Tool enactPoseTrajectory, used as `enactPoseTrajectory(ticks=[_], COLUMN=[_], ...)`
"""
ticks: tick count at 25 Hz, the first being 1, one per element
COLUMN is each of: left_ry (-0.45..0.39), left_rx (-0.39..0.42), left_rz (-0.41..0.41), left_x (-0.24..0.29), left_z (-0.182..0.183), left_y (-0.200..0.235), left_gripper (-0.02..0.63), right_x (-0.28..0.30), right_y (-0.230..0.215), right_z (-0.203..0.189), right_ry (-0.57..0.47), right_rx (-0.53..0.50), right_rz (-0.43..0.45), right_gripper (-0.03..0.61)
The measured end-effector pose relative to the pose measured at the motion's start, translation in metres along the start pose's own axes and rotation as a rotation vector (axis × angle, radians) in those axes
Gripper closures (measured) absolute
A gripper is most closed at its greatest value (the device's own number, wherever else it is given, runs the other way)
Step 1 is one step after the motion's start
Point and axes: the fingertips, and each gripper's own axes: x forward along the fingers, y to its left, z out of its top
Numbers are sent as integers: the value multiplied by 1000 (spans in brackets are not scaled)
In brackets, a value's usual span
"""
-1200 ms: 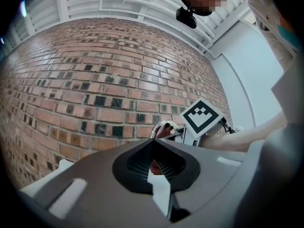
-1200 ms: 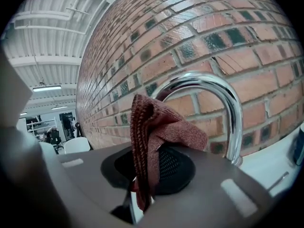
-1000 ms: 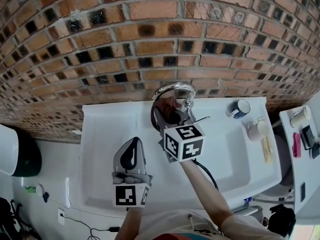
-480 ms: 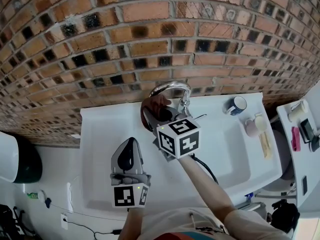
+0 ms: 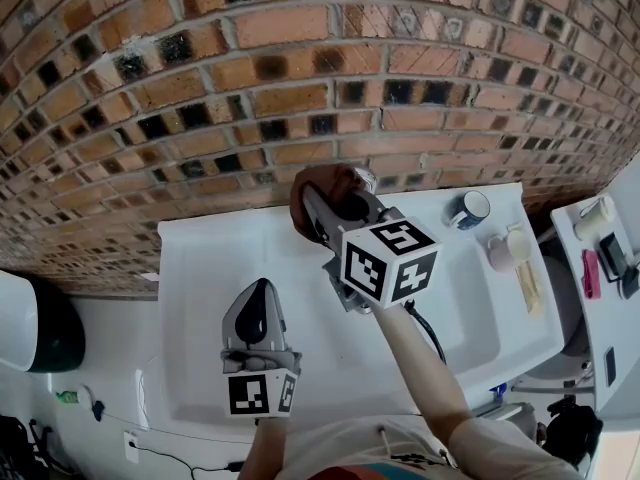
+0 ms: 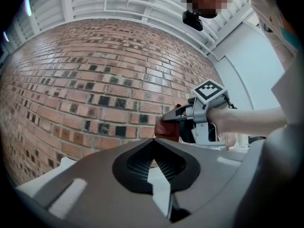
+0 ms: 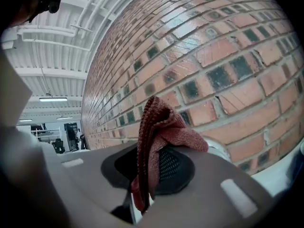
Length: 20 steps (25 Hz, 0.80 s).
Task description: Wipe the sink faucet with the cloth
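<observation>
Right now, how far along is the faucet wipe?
Done: the cloth is clamped in the right gripper. In hand: it sits pressed over the arch of the faucet. Left: how much is wiped cannot be told; probably the lower parts. The left gripper hangs shut, empty, over the sink.

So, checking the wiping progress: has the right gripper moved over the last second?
Yes. The right gripper carried the cloth from under the faucet up over its arch, toward the brick wall.

We find no words, brand names or numbers that can be read. The marker cube [image 5: 262, 391] on the left gripper [image 5: 261, 286] and the one on the right gripper [image 5: 322, 200] bear only black-and-white square patterns, no lettering.
</observation>
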Motion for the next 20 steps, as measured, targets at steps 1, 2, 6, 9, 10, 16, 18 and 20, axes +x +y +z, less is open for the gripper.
enactPoseTrajectory(ticks=[1,2,6,9,10,16,18,20], left_ry=[-1,-2,-4,-4,-5,9,12,14], left_rx=[1,2,1,-3,-6,-24,-33,-39], left_rz=[-6,-12,-15,-4,-1,-1,-5,-12], left_x=[0,1,1,-1,-1,0,1,3], left_z=[0,0,1,0,0,-9,-11,-12], left_y=[-2,-4,-6,-3,-2,0,0,-2], left_gripper=[614,614,614,614,614,614,614,614], right_x=[-3,-6,-20,-30,-35,-58,-58,-57], right_y=[-5,-10,-37,-53,-59,-101,-114,-124], right_z=[5,9,21,23,22,-5,-20,-36], right_ry=[-8,-15,-35,-55,-61,-12,25,81], right_rx=[0,-3,-21,5,12,36,34,23], right_rz=[-17,-38,-128,-161,-178,-325,-358,-392], right_gripper=[532,532,532,531,531,532,532,534])
